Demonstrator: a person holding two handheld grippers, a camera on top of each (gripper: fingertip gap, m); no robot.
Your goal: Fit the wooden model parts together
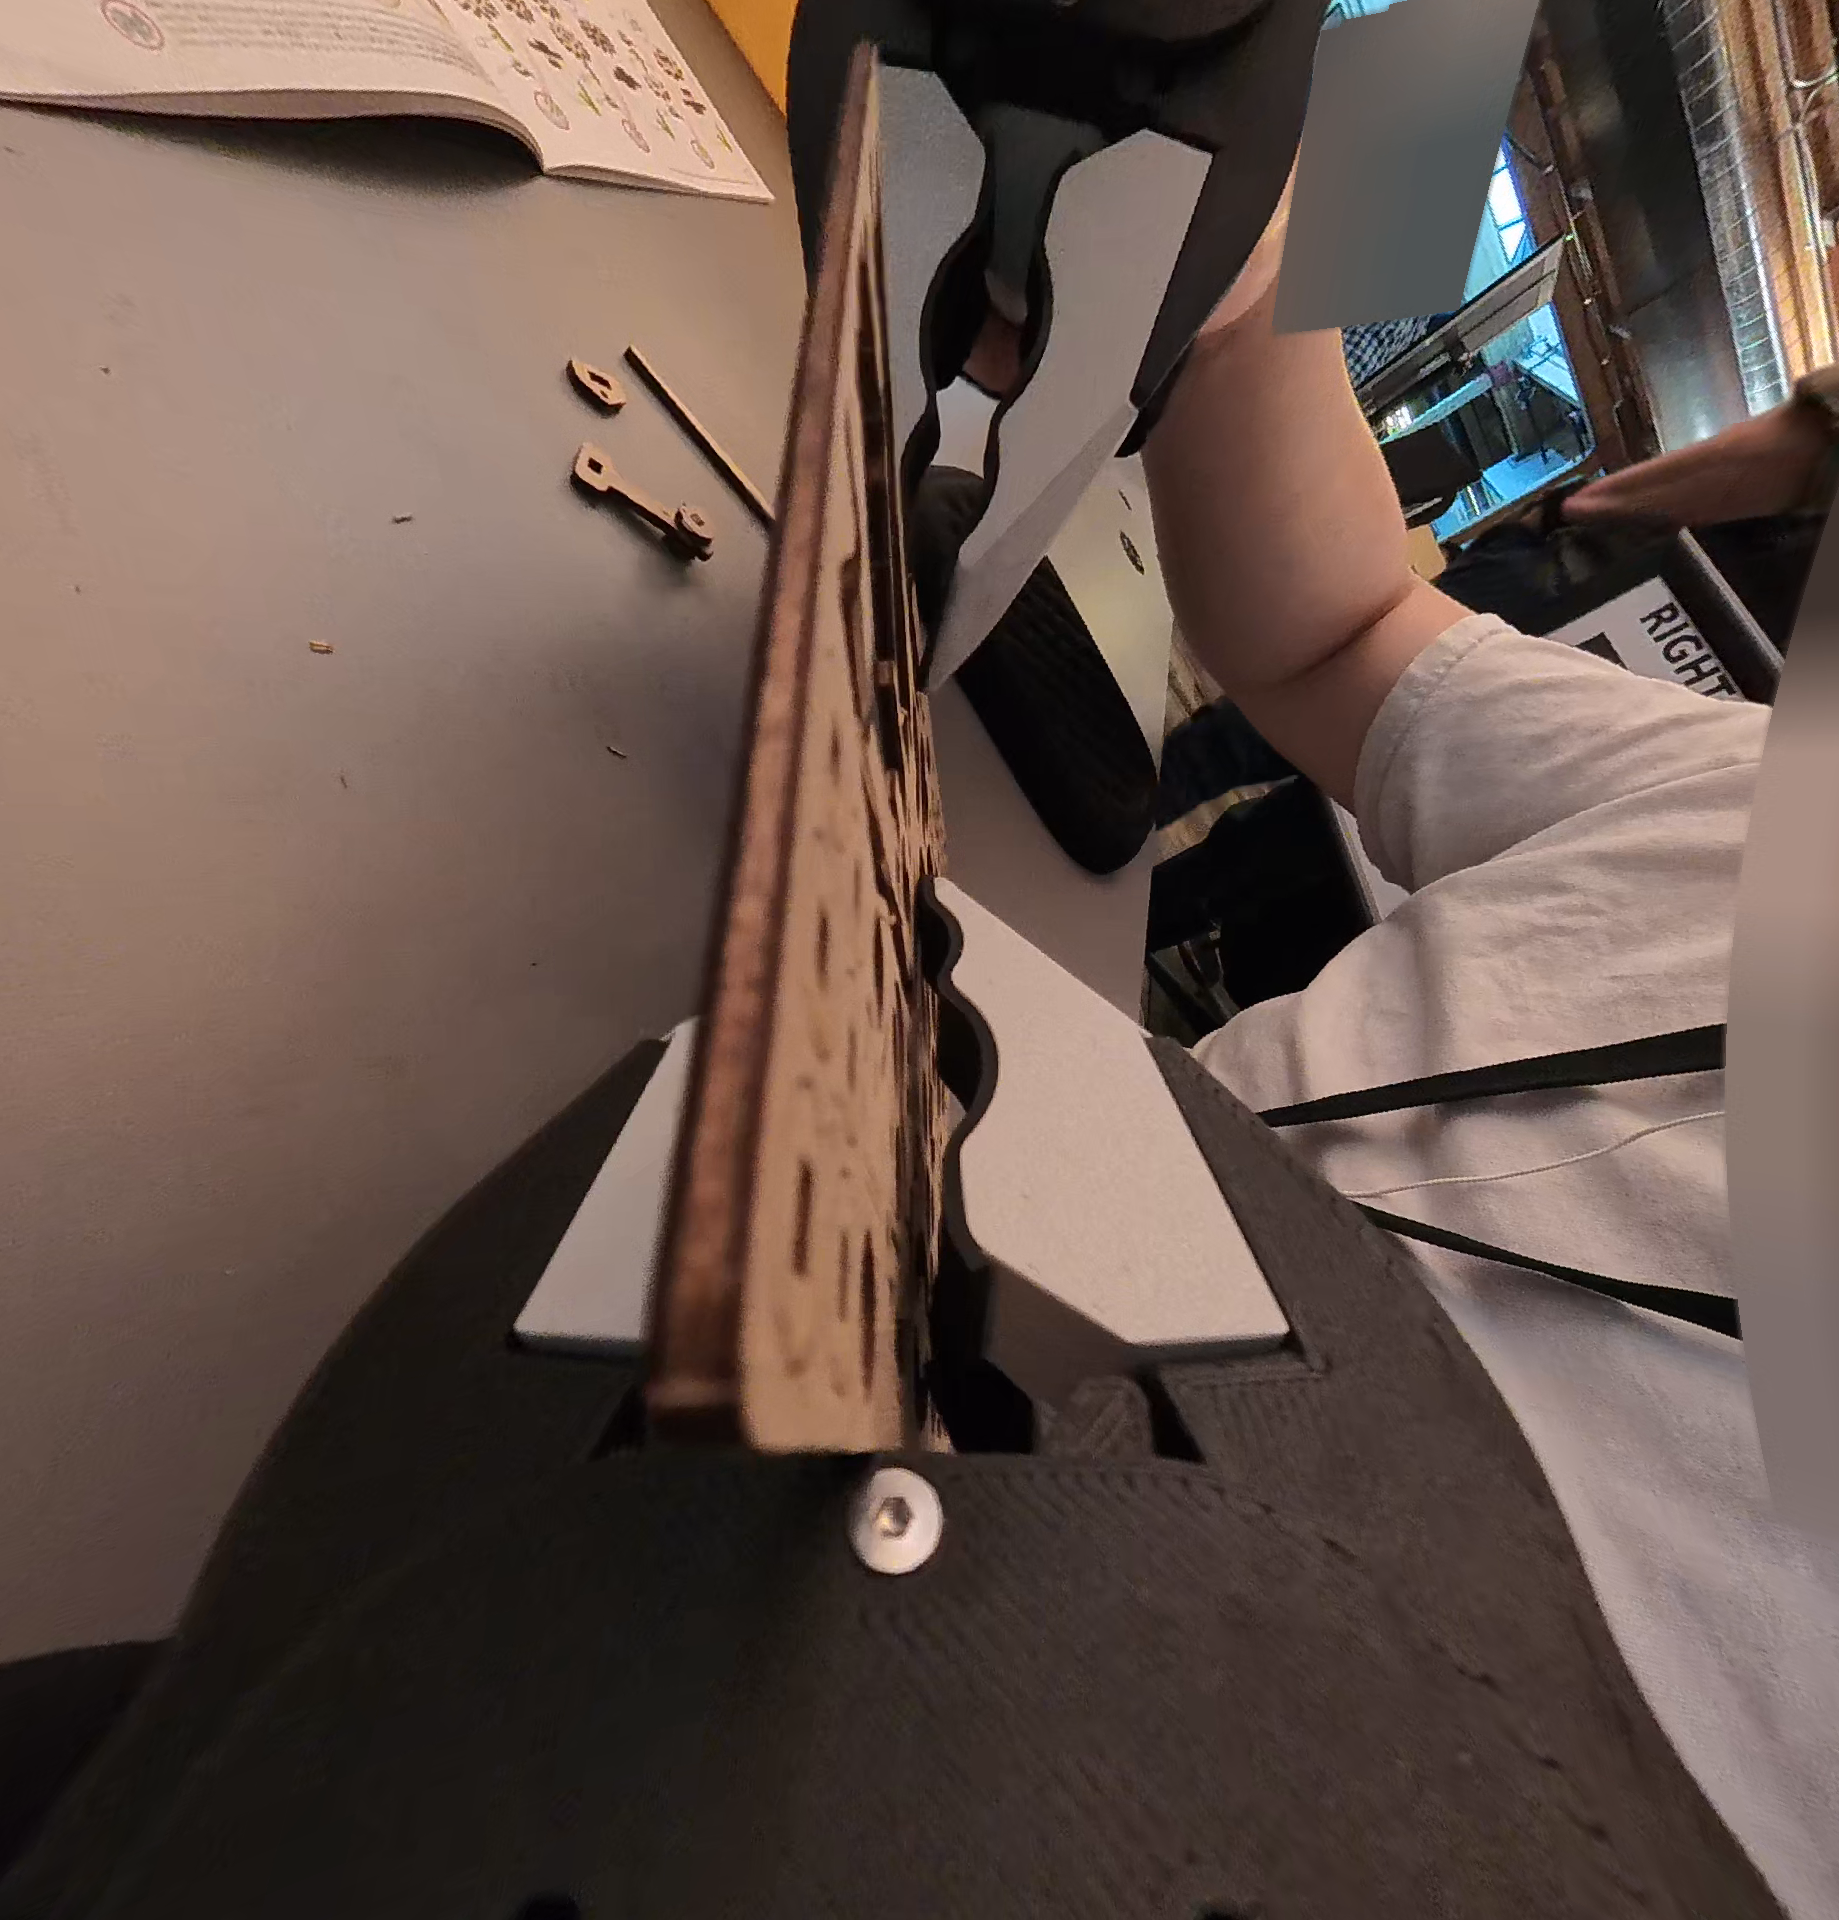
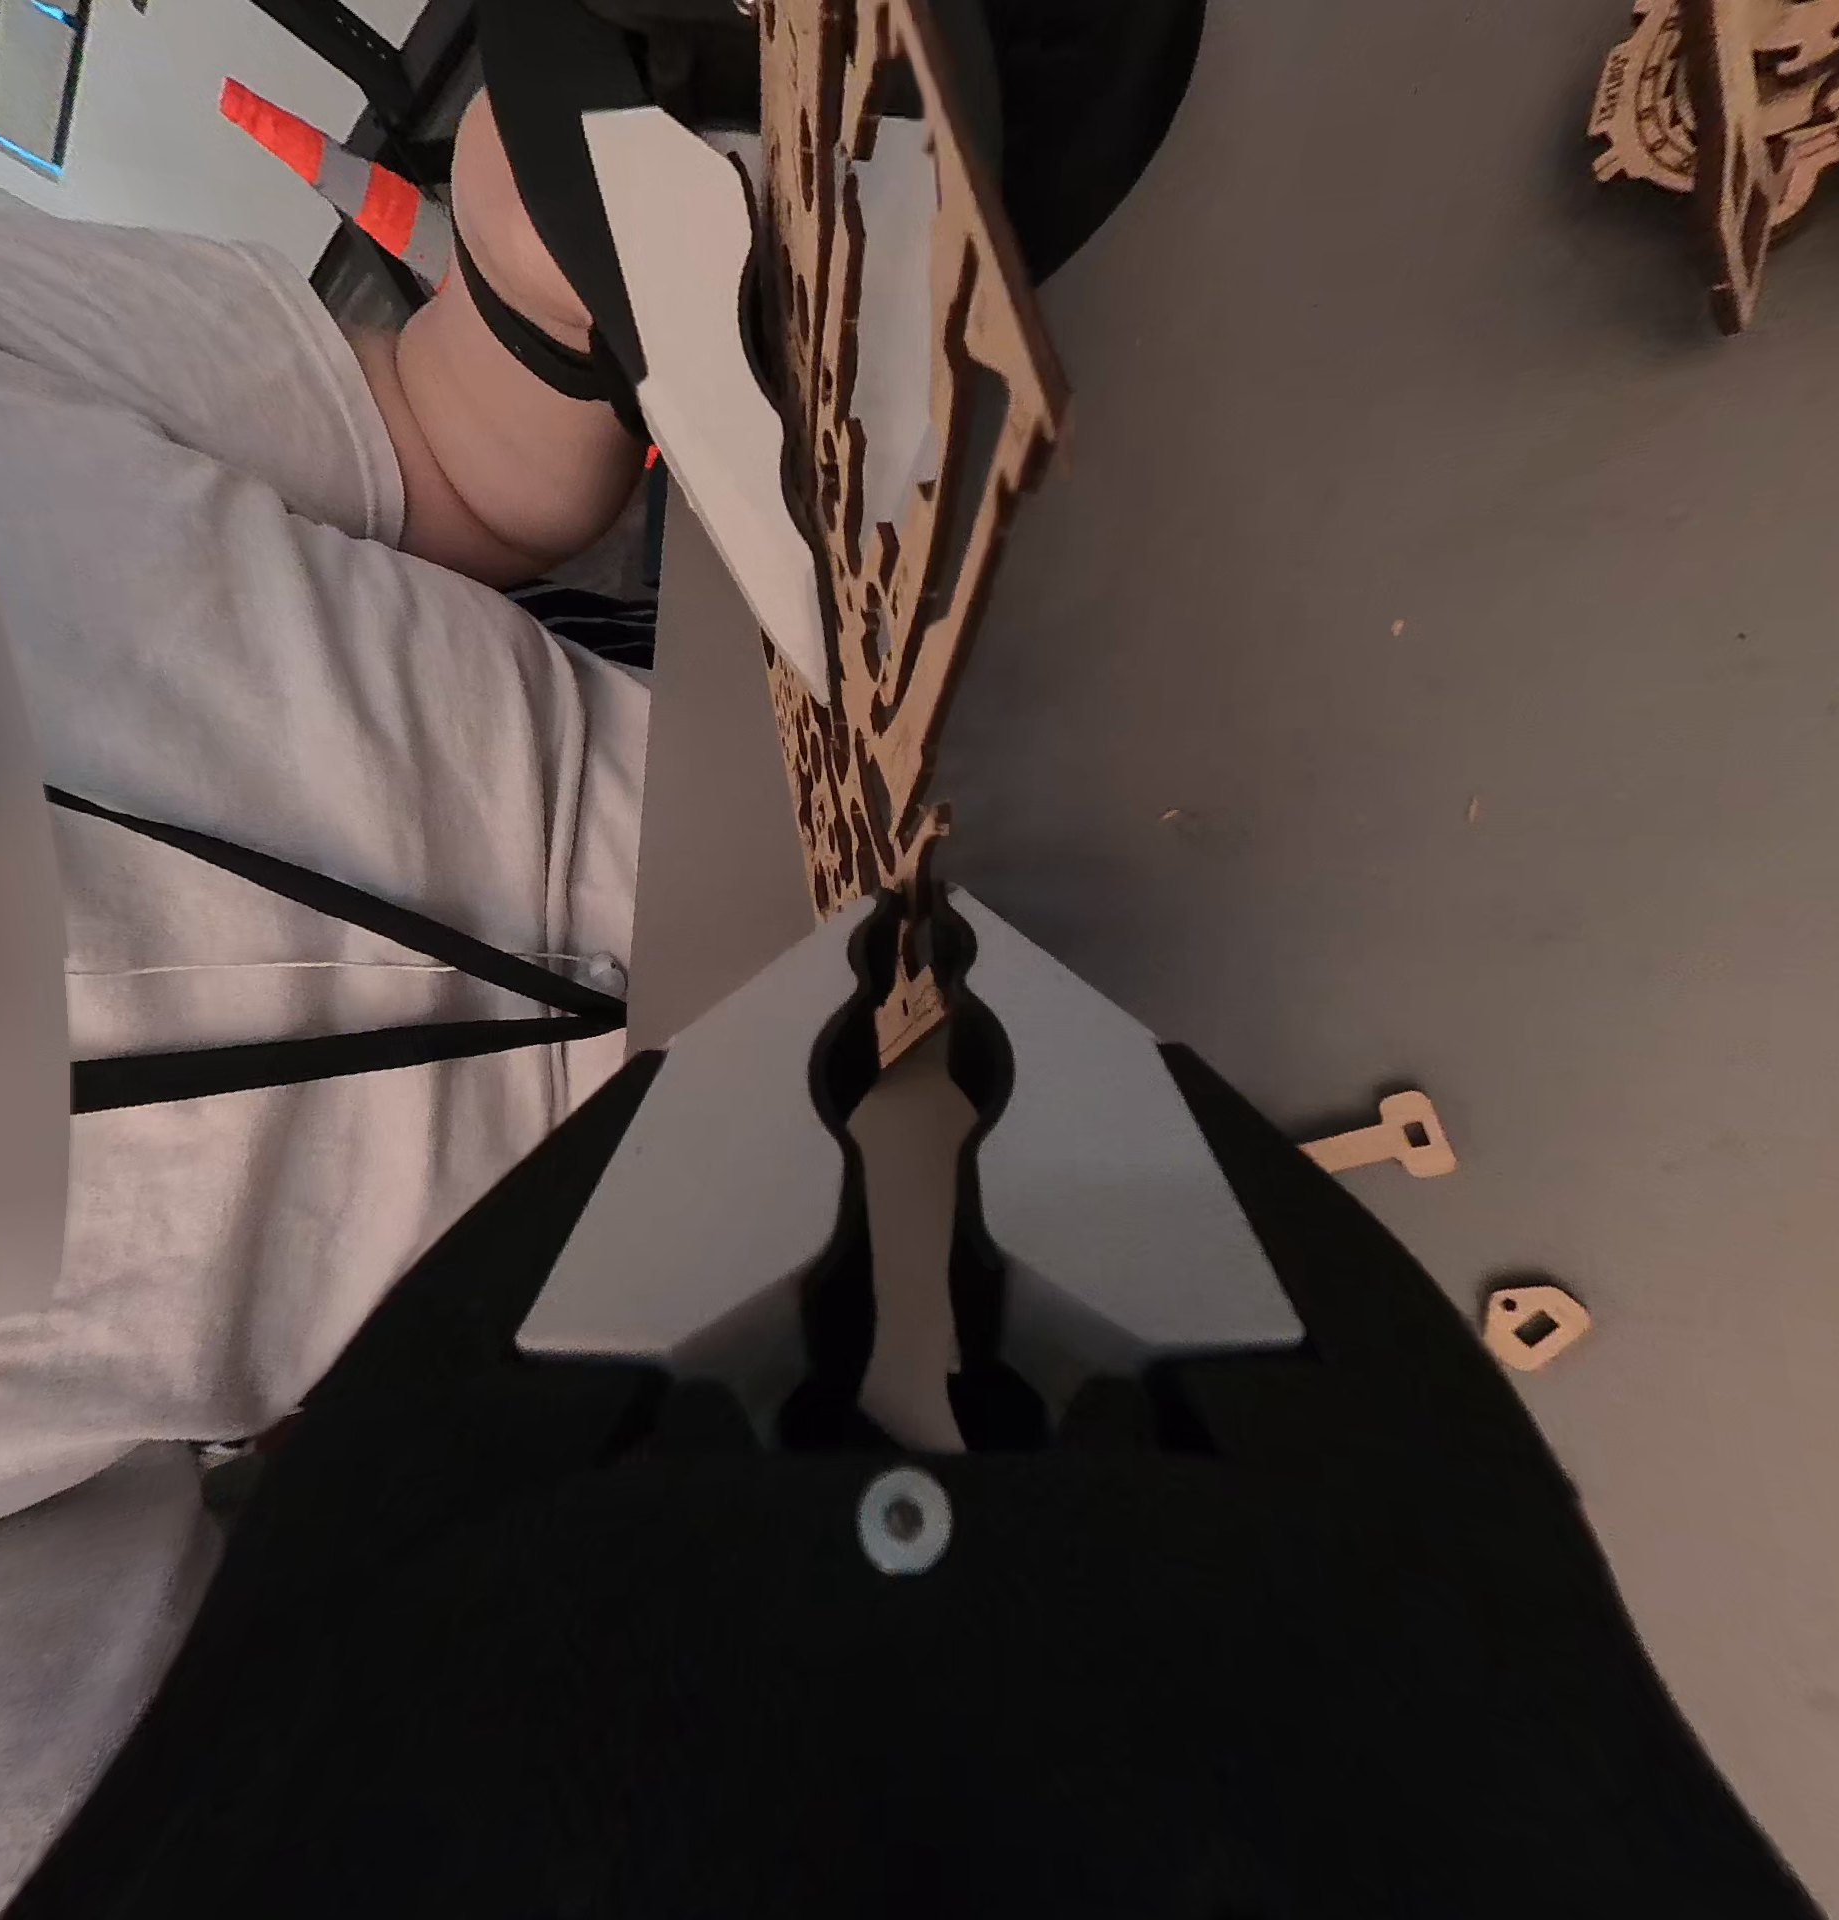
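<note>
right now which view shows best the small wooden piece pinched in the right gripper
The right wrist view: the small tan wooden piece sits between the right gripper tips, touching the flat laser-cut wooden sheet that the left gripper clamps. The left wrist view shows the right gripper far off, the piece not discernible.

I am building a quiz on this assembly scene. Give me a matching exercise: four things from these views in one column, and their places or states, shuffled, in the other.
Things:
1. flat laser-cut wooden sheet
2. small loose wooden piece with a square hole
3. open white instruction booklet
4. partly built wooden model

Places or states:
A. standing on the grey table, far corner of the right wrist view
B. lying flat on the table, untouched
C. clamped edge-on in the left claw
D. lying open at the table's far edge

Pairs: 1-C, 2-B, 3-D, 4-A
</note>
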